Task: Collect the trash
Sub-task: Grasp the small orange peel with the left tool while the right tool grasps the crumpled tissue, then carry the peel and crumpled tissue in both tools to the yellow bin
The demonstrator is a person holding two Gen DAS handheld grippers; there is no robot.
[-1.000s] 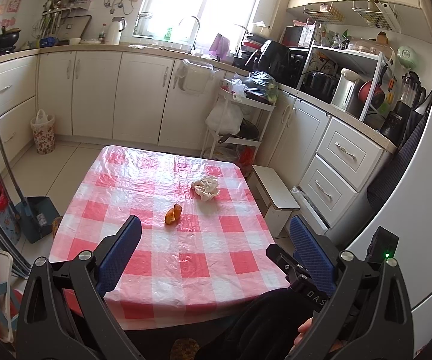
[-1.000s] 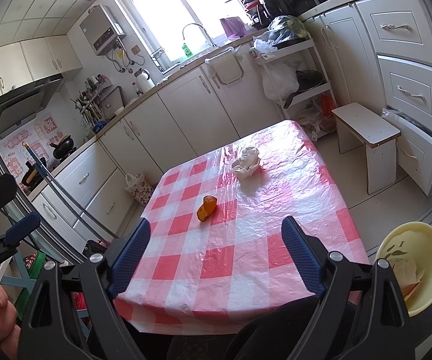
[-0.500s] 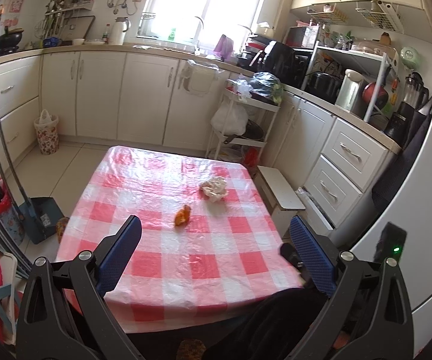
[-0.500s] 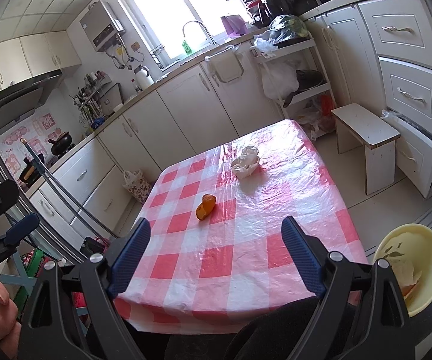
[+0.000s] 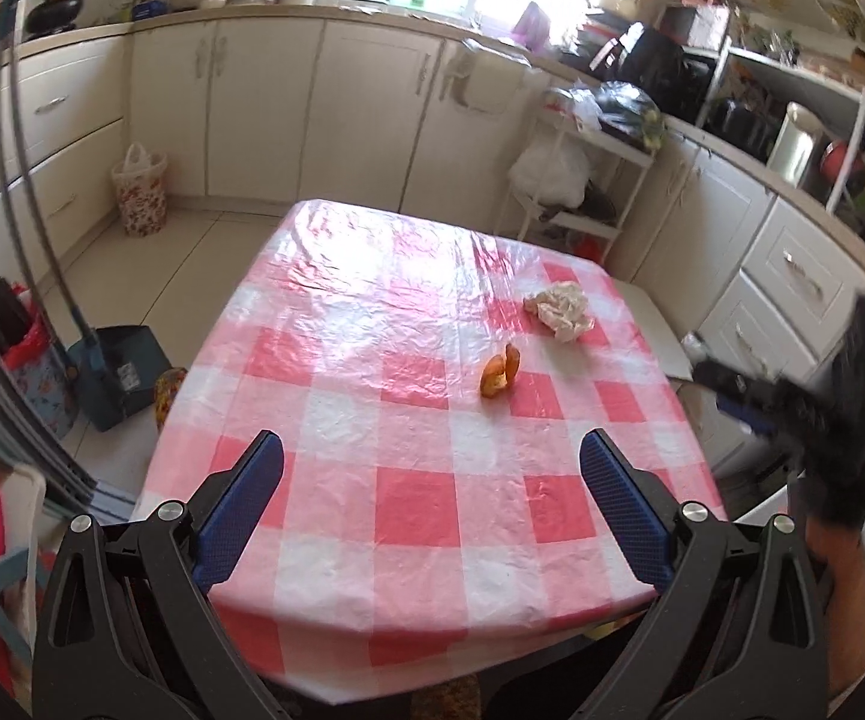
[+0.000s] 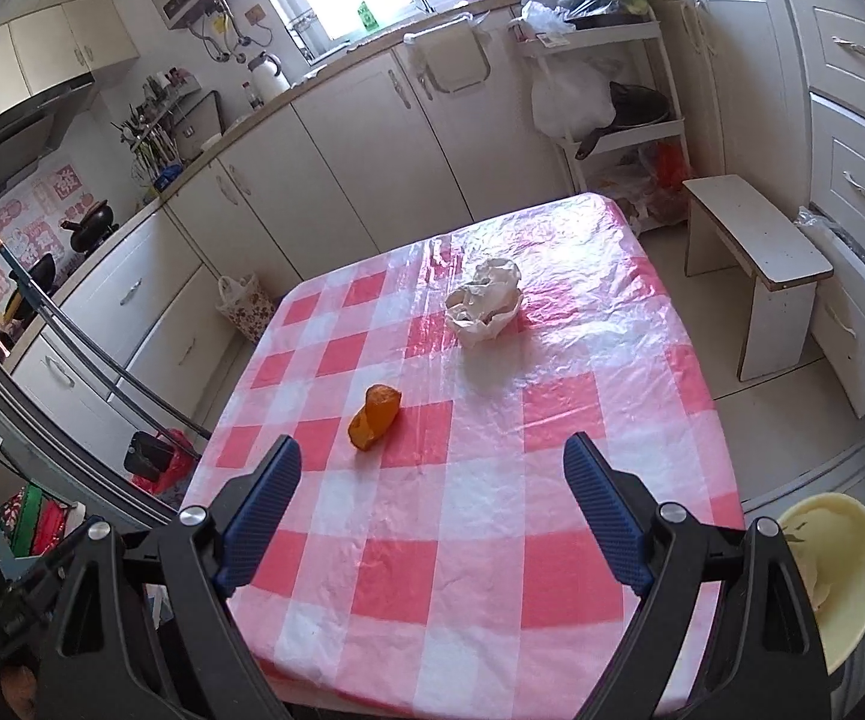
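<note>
An orange peel [image 5: 499, 371] [image 6: 374, 417] lies near the middle of the red-and-white checked table [image 5: 420, 504] [image 6: 480, 546]. A crumpled white tissue [image 5: 558, 311] [image 6: 486, 301] sits beyond it, toward the far right. My left gripper [image 5: 431, 465] hangs open over the table's near part, nothing between its blue pads. My right gripper [image 6: 432, 471] is open too, empty, with the peel just ahead of its left finger. In the left wrist view the right gripper [image 5: 816, 414] shows as a blurred black shape at the right.
A pale yellow bin [image 6: 834, 576] with scraps stands at the table's near right corner. A white stool [image 6: 756, 264] is right of the table. A dustpan [image 5: 117, 372] and broom stand on the floor at the left. Cabinets ring the room.
Both grippers have come forward and tipped down toward the table, so peel and tissue look larger and nearer. The right gripper has swung up at the right edge of the left view.
</note>
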